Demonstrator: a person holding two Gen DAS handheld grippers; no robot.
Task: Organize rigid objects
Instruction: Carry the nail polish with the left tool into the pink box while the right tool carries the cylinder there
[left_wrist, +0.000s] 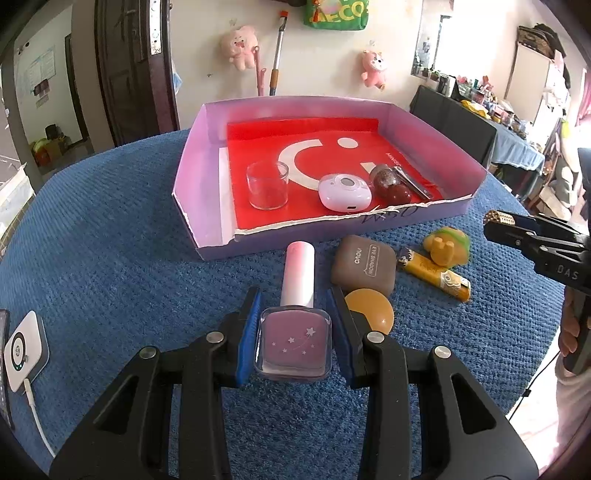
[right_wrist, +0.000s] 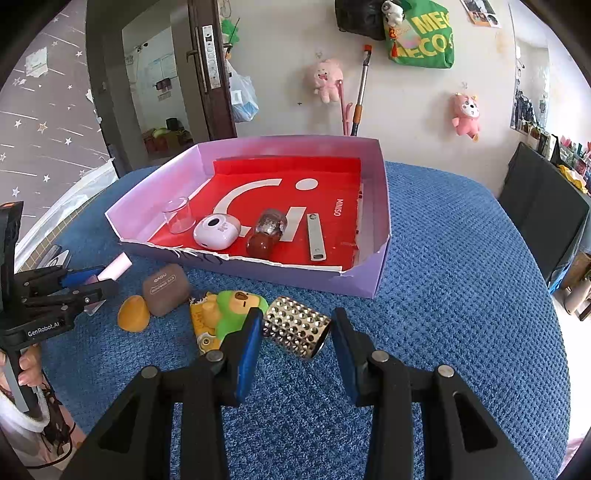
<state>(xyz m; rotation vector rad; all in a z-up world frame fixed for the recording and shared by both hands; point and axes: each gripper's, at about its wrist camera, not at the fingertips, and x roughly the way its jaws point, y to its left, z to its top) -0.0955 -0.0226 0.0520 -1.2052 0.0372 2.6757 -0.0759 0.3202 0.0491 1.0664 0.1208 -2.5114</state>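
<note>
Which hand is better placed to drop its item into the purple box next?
Probably the left: its gripper is shut on the nail polish bottle. The right gripper only brackets the studded metal cylinder, nearer the box.

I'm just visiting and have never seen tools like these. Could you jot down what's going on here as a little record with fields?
Surface: blue textured cloth
Container: shallow lilac cardboard tray with red liner
In tray: clear glass cup, white rounded gadget, dark red bottle, flat metal strip
Left gripper: shut on square purple nail-polish bottle with pink cap
Right gripper: studded silver cylinder between its pads
Loose on cloth: brown eye-shadow case, orange disc, yellow tube, green-and-yellow toy
</note>
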